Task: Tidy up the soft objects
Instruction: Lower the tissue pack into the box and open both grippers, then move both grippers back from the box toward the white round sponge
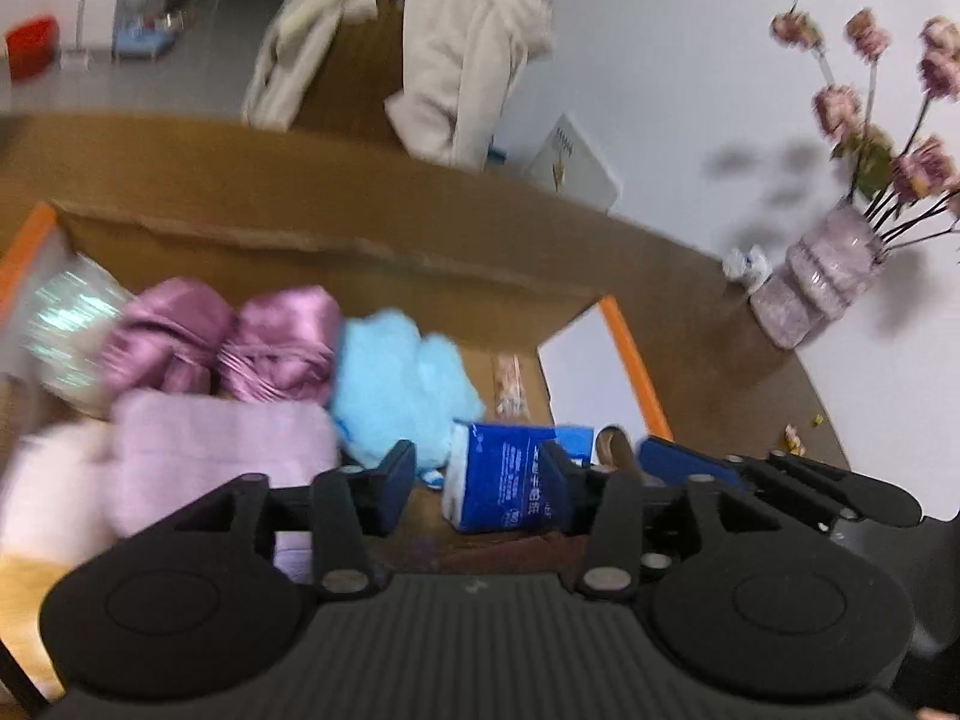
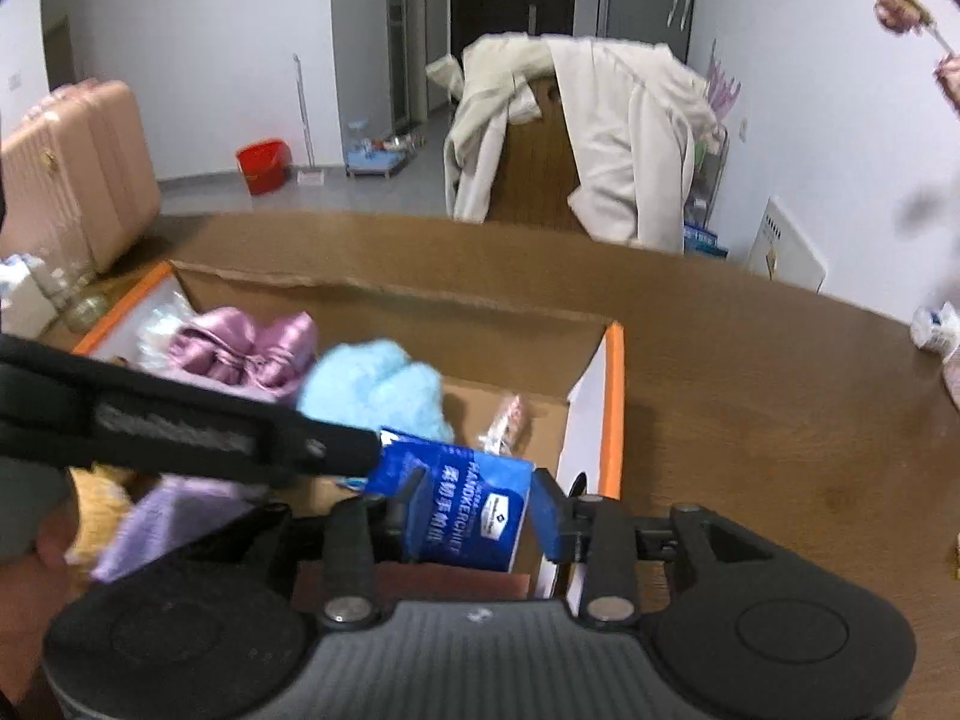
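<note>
A blue tissue pack [image 1: 501, 477] [image 2: 474, 510] stands tilted in the open cardboard box [image 1: 312, 240] [image 2: 384, 294], near its right end. My left gripper [image 1: 477, 480] is open around the pack; its left pad stands clear and its right pad is beside the pack. My right gripper [image 2: 480, 507] also straddles the pack, jaws open with a slim gap at the right pad. Further left in the box lie pink satin bundles [image 1: 222, 336] [image 2: 240, 348], a light blue fluffy piece [image 1: 396, 384] [image 2: 372, 390], a lilac towel [image 1: 222, 450] [image 2: 162, 522] and pale plush [image 1: 48, 492].
The box has orange-edged flaps [image 1: 636, 360] [image 2: 612, 408] and sits on a brown table [image 2: 750, 390]. A vase of dried flowers [image 1: 822, 276] and crumpled tissue [image 1: 744, 264] stand at the right. Behind the table, a beige coat [image 2: 612, 138] drapes a chair. A pink suitcase [image 2: 78, 168] stands left.
</note>
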Demonstrator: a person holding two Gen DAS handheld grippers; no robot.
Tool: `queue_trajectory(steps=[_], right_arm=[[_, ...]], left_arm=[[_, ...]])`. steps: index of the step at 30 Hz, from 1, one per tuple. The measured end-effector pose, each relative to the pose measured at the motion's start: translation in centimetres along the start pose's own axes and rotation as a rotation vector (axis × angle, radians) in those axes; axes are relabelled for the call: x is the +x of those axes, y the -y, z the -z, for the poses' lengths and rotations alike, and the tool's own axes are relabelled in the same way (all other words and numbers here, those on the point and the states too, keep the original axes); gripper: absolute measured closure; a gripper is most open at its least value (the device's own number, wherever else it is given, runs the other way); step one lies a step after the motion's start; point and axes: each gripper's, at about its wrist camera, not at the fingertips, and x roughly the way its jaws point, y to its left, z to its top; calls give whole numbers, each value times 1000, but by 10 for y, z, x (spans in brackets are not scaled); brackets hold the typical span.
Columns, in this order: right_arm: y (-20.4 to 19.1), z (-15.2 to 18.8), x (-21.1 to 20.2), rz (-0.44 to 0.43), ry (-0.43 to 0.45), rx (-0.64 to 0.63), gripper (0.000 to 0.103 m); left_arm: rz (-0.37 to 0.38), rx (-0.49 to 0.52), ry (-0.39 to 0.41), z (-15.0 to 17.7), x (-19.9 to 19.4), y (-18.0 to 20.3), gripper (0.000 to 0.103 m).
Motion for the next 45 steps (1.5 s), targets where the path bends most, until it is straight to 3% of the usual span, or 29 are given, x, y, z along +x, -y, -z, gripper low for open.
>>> queue_trajectory(steps=[2,6,12,17,20,25,32,35,40,45], right_arm=[[0,-1,-24,14,42,-10,63],[0,5,-85,35,148,-20,57],[-7,25,-162,46,246,-58,48],[-29,68,-221,60,360,-98,46],[-44,95,-248,39,406,-108,38],[-71,147,-288,41,500,-115,35],[-104,231,-321,-4,555,-96,17],[-119,264,-325,-3,537,-97,17],[-124,301,-321,-65,508,-39,16],[-129,315,-313,-32,464,-19,16]], left_arm=[[-16,28,52,1,-31,2,52],[-57,134,181,16,-103,11,36],[-166,272,335,59,-187,19,35],[-223,302,467,111,-248,15,20],[-219,332,513,148,-276,15,18],[-208,359,599,222,-310,10,7],[-189,294,626,310,-340,-5,4],[-213,277,634,333,-347,-10,1],[-224,273,590,351,-344,-16,1],[-215,270,556,352,-333,-19,1]])
